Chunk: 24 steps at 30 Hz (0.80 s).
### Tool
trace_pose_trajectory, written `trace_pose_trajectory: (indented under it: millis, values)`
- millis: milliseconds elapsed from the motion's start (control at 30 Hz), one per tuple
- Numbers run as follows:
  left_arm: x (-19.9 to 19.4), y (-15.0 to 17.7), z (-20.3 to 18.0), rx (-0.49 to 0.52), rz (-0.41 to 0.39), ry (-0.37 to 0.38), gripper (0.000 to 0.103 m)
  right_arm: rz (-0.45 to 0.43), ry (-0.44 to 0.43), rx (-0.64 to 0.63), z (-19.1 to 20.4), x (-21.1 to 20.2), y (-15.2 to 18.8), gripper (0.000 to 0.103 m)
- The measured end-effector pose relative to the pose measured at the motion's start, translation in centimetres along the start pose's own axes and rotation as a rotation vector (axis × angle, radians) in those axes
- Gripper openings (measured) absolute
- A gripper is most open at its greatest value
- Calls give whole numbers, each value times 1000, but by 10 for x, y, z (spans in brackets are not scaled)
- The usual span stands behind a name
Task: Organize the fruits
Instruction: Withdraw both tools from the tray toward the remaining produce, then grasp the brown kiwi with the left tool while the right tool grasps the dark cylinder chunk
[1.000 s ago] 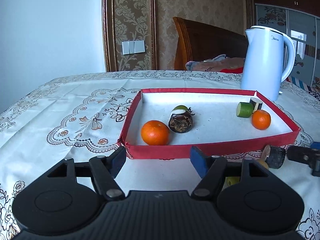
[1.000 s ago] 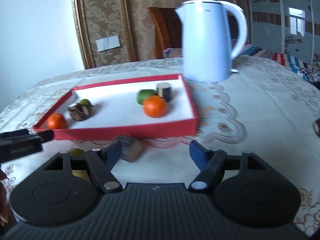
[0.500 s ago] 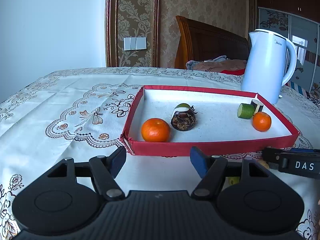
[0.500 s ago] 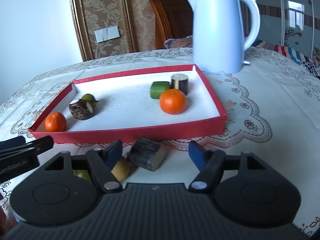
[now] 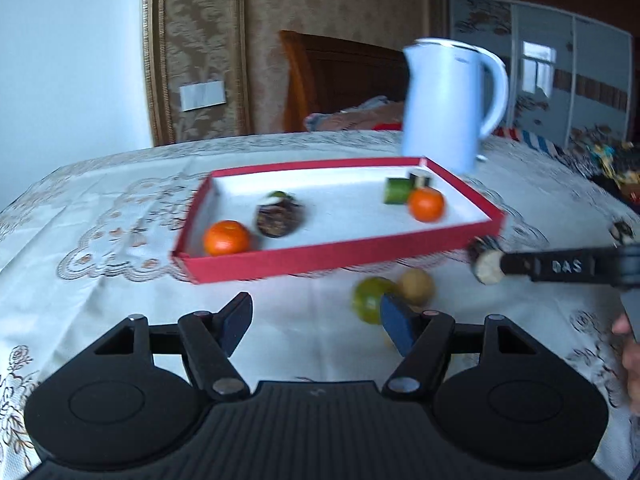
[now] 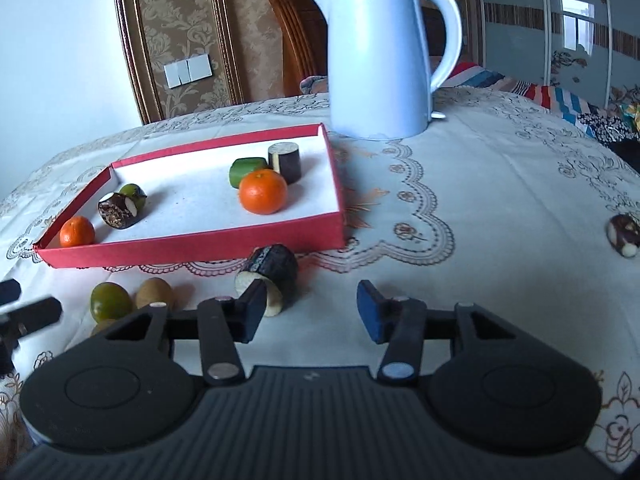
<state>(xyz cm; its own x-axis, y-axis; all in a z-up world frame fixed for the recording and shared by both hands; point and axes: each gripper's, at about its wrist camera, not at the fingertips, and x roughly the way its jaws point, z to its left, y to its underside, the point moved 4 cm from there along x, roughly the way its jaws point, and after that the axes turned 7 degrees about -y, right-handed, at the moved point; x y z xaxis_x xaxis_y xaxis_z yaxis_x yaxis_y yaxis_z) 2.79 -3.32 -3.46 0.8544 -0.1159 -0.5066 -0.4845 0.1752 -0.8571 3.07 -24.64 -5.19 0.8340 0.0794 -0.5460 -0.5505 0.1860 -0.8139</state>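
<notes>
Your right gripper (image 6: 312, 312) has its jaws wide apart and holds nothing — its left fingertip (image 6: 254, 310) stands just in front of the pale cut face of a dark cylindrical piece (image 6: 272, 274), which lies on the table (image 6: 500, 184) just beside the near wall of the red tray (image 6: 192, 246). Your left gripper (image 5: 316, 320) is also spread wide and empty; its view is blurred.

To the left of the dark piece, still outside the tray, you see a green fruit (image 6: 110, 302) and a brownish fruit (image 6: 154, 294) side by side, close to each other. Far to the right, near the table edge, one brown and white piece (image 6: 624, 234) lies alone.

Inside the tray there are two groups. At the near left corner sits a small orange (image 6: 77, 231), with a dark brown piece (image 6: 118, 210) and a green one (image 6: 134, 193) just behind it. Toward the far right side a bigger orange (image 6: 263, 192) rests in front of a green cylinder (image 6: 246, 170) and a dark cylinder (image 6: 285, 161) — these three are very close together.

A white kettle (image 6: 380, 56) stands on the table beyond the tray's far right corner.
</notes>
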Motion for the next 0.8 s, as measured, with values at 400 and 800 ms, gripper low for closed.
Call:
trace_pose_trajectory:
  millis: [400, 800]
  values:
    - [17, 12, -36, 13, 73, 11, 70, -74, 41, 1, -21, -16, -1, 48]
    - [22, 12, -46, -32, 73, -17, 57, -81, 21, 32, -26, -9, 6, 51]
